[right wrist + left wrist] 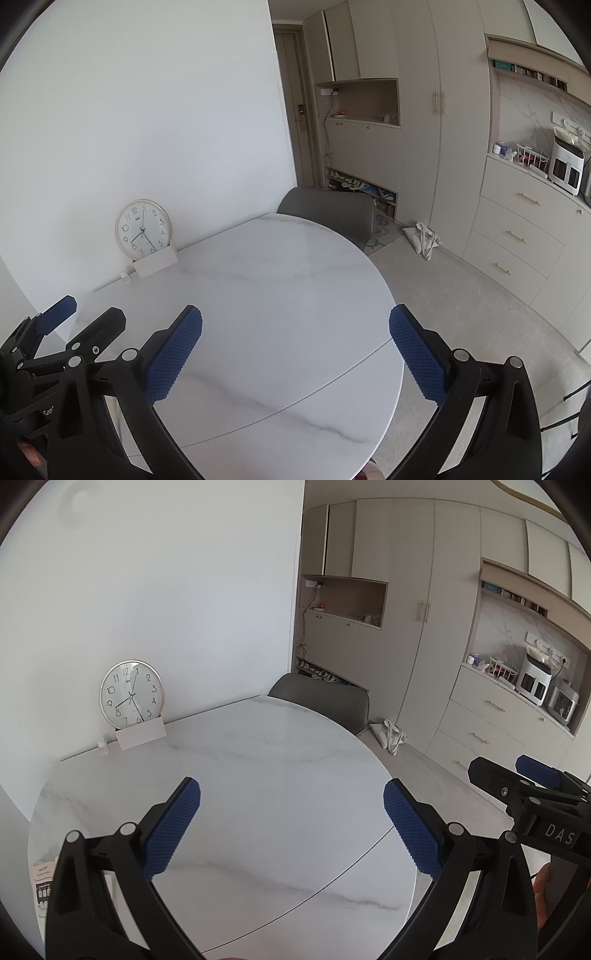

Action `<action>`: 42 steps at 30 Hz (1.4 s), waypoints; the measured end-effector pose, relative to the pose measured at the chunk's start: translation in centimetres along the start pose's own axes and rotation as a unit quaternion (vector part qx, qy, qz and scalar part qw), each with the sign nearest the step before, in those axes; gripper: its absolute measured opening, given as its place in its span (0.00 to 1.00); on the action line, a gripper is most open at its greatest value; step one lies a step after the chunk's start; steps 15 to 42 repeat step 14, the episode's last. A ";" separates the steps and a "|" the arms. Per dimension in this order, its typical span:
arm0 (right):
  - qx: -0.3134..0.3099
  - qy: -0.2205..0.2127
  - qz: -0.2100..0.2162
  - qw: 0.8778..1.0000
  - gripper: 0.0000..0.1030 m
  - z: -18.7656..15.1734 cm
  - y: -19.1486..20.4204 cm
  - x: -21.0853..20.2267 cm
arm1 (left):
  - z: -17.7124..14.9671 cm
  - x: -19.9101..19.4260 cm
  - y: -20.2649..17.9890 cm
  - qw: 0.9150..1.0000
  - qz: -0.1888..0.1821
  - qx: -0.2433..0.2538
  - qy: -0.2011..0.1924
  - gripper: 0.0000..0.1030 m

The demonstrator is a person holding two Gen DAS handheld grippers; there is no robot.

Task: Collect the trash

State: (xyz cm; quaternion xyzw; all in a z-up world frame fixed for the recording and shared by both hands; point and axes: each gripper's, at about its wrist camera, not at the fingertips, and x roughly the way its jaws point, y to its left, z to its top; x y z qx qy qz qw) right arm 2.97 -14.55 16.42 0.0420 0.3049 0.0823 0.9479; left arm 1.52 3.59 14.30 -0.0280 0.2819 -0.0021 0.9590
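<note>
Both of my grippers hung over the near edge of the table [280, 760], side by side. Left gripper [291, 827] had its pads spread wide, nothing between them. Right gripper [295, 350] was the same: jaws apart, empty.

Step, as I judged it: search/approach, before any grasp. No obvious trash showed on the bare marble top in either view. Only candidate was a printed paper or packet [42, 884] at the table's near left edge, mostly hidden behind my left finger; I couldn't tell if it was trash. No bin was in view either.

Next move, as I read it: swing the left gripper toward that near-left edge to get the paper in full view, then decide. A flat sheet on smooth stone would likely need a low approach from the edge.

Count, out from the table's near edge:
- 2 grippers, 4 blue pads
- 1 printed paper/packet, near left
- 1 seam line across the top
- 1 small bottle [103, 746], far left by the wall
- 1 white card [141, 735] beside it
- 1 clock [131, 694] behind the card, leaning on the wall
- 1 grey chair [328, 212] past the far edge
- 1 cloth bag [423, 236] on the floor beyond the chair
</note>
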 end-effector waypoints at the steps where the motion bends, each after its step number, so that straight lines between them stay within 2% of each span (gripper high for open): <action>1: 0.001 0.000 0.000 1.000 0.98 0.0 -0.1 0.0 | 0.0 0.0 0.0 1.000 -0.003 0.000 0.001 0.93; 7: 0.001 0.001 0.000 1.000 0.98 -0.1 -0.2 -0.1 | -0.1 -0.2 -0.3 1.000 0.002 0.012 -0.004 0.93; 42: -0.001 0.004 0.001 1.000 0.98 -0.3 -0.4 -0.1 | -0.2 0.0 -0.2 1.000 -0.001 0.005 0.006 0.93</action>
